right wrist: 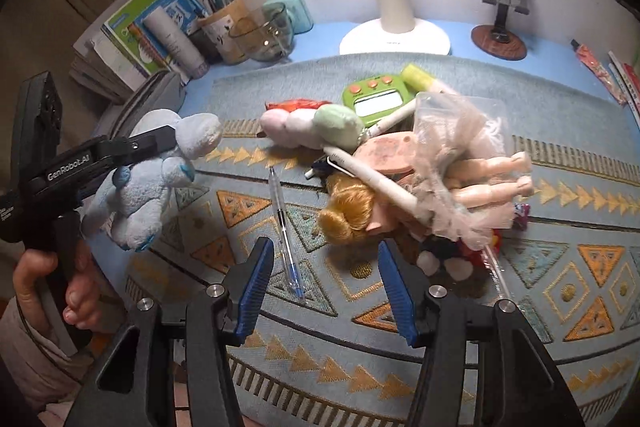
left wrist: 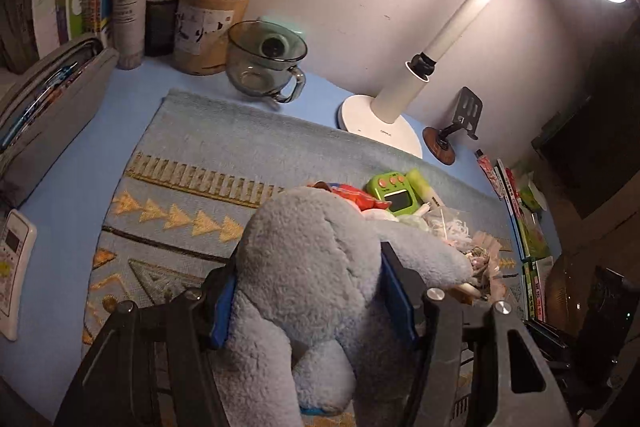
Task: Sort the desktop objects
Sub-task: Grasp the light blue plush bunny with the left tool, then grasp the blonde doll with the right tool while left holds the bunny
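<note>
The left hand-held gripper (left wrist: 316,299) pinches a pale blue plush elephant toy (left wrist: 316,267) between its blue pads, lifted clear above the patterned grey-blue woven mat (left wrist: 192,163) on the blue counter (left wrist: 80,163). The right hand-held gripper (right wrist: 326,287) hangs spread and empty over a clear plastic ballpoint pen with a blue cap (right wrist: 285,227) lying on the mat. Just beside the pen lies a heap: a blonde-haired doll (right wrist: 360,211), a green digital timer (right wrist: 374,97) and a pink-and-green plush caterpillar (right wrist: 312,125).

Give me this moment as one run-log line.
left gripper: shut on blue plush toy, lifted off mat | right gripper: open, empty, over clear pen | toy pile: unsorted
</note>
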